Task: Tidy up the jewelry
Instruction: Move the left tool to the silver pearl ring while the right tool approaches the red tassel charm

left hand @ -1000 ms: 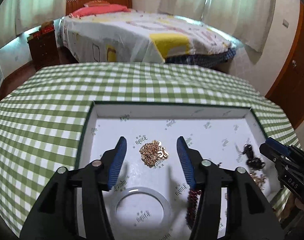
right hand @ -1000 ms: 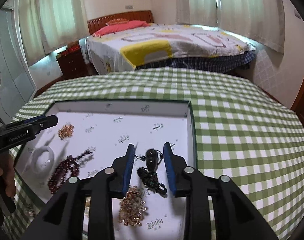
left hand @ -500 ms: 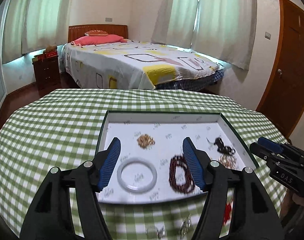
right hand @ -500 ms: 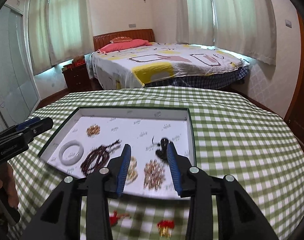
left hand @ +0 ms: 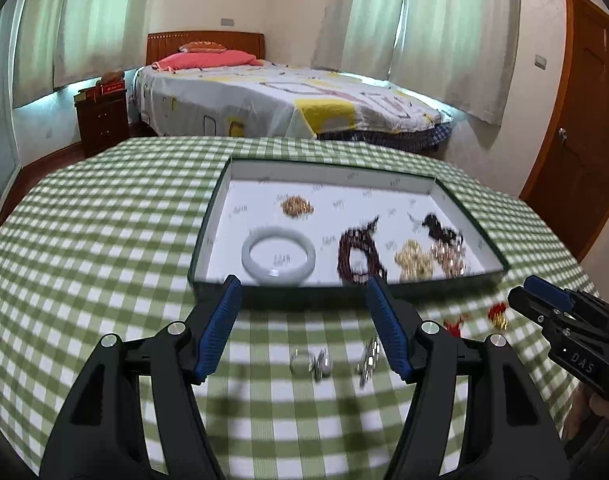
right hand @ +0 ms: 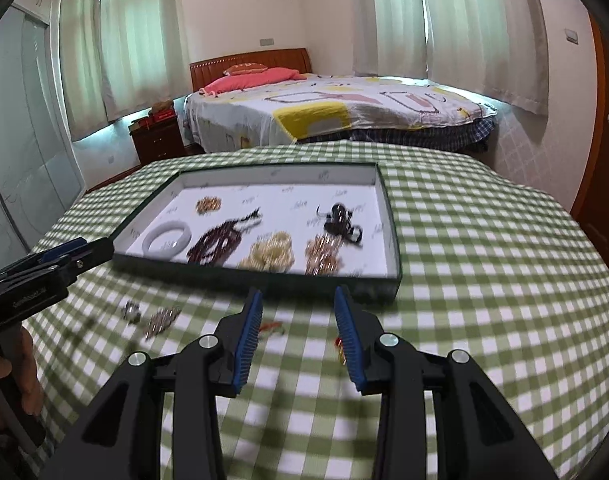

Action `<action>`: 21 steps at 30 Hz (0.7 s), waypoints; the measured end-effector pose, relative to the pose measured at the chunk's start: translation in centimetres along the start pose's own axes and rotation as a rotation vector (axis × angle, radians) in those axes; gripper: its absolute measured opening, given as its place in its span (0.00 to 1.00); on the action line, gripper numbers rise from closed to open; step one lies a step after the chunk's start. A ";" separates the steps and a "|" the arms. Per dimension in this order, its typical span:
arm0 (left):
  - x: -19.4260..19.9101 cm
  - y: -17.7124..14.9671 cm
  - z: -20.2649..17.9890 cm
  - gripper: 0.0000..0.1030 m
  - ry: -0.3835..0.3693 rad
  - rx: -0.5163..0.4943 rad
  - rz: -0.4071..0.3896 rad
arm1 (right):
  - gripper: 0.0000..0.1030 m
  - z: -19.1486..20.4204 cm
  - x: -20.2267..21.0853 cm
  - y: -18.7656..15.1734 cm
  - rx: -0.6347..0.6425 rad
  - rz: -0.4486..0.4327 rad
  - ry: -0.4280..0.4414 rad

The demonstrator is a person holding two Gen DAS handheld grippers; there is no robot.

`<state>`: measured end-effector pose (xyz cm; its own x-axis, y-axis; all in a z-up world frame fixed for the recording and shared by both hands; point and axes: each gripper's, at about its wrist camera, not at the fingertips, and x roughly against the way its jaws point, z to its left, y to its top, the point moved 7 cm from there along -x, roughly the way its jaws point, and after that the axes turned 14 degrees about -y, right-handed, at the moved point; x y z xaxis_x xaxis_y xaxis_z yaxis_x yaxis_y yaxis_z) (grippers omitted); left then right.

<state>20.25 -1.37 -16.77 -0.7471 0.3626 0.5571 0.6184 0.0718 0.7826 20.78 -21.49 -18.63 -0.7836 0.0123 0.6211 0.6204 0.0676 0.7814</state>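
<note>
Both claws are spread wide and holding nothing right now. The left gripper (left hand: 300, 320) hovers over the checkered tablecloth (left hand: 104, 264) on the near side of the tray, and the right gripper (right hand: 298, 332) does the same a bit further over.

Closest to me, four small pieces sit loose on the cloth, outside the tray: a silver ring-ish thing (left hand: 310, 361) and a short silver chain (left hand: 368, 360) under the left claw, plus a red trinket (right hand: 271, 327) and a red-and-gold one (left hand: 497, 316) by the right claw. They're blurry, so I'm guessing a bit on what exactly they are.

Past those is the tray (left hand: 208, 232) with most of the haul already in it: pale bangle (left hand: 278, 256), dark red beads (left hand: 358, 252), two gold clumps (left hand: 414, 264) up front with a pinkish chain pile (right hand: 323, 256) beside them, a small gold pile (left hand: 297, 205) further back, and a black pendant (right hand: 341, 220).

So I'd say mostly done, four strays left. The tray's raised front wall is the only thing to lift over. Bed (right hand: 344, 116) and nightstand (left hand: 102, 120) are way behind, not in the way.
</note>
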 end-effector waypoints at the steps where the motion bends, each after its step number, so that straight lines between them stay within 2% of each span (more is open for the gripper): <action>1: 0.0 -0.5 0.0 0.61 0.000 0.003 0.009 | 0.37 0.1 0.1 -0.4 0.005 0.004 0.002; 7: -0.4 -2.9 0.2 0.61 0.004 0.013 0.053 | 0.37 0.5 0.4 -2.1 0.015 0.024 0.013; 13: -1.3 -3.7 0.1 0.61 0.005 0.018 0.086 | 0.37 0.8 -0.1 -2.9 0.011 0.047 0.024; 17: -1.7 -3.9 0.0 0.55 0.003 0.017 0.105 | 0.37 0.9 -0.1 -3.2 0.010 0.052 0.028; 21: -2.4 -4.0 -0.3 0.44 -0.006 0.012 0.130 | 0.37 1.1 -0.2 -3.4 0.010 0.059 0.033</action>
<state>19.49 -2.81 -21.18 -0.6589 0.3754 0.6519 0.7129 0.0351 0.7004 18.83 -20.60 -21.49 -0.7442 -0.0162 0.6678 0.6649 0.0777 0.7428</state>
